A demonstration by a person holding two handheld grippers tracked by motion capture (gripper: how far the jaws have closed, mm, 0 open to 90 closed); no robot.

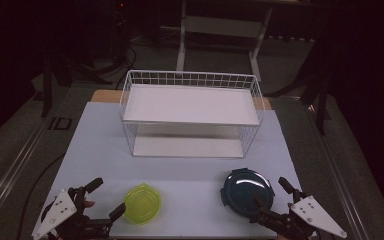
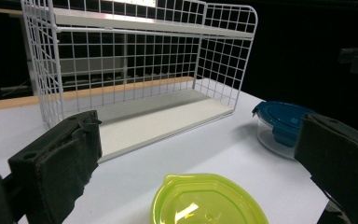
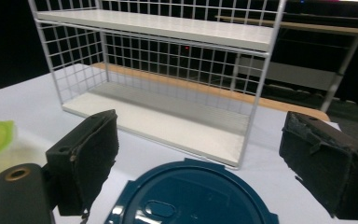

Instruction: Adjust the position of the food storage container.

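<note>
A yellow-green lidded container point(image 1: 142, 203) sits at the front left of the white table; its lid point(image 2: 209, 202) lies low between my left gripper's jaws. My left gripper point(image 1: 106, 198) stands open just left of it, nothing held. A dark blue round lidded container point(image 1: 247, 190) rests at the front right, and its lid point(image 3: 192, 196) lies just ahead of my right gripper. My right gripper point(image 1: 270, 194) is open at that container's near right rim, jaws wide apart and not pressing on it. The blue container point(image 2: 282, 126) also appears to the right in the left gripper view.
A white two-tier wire rack point(image 1: 192, 114) stands at the middle back of the table point(image 1: 95, 145), both shelves bare. A wooden board edge point(image 1: 105, 95) runs behind it. Beyond are a dark floor, cables and a table frame point(image 1: 220, 30).
</note>
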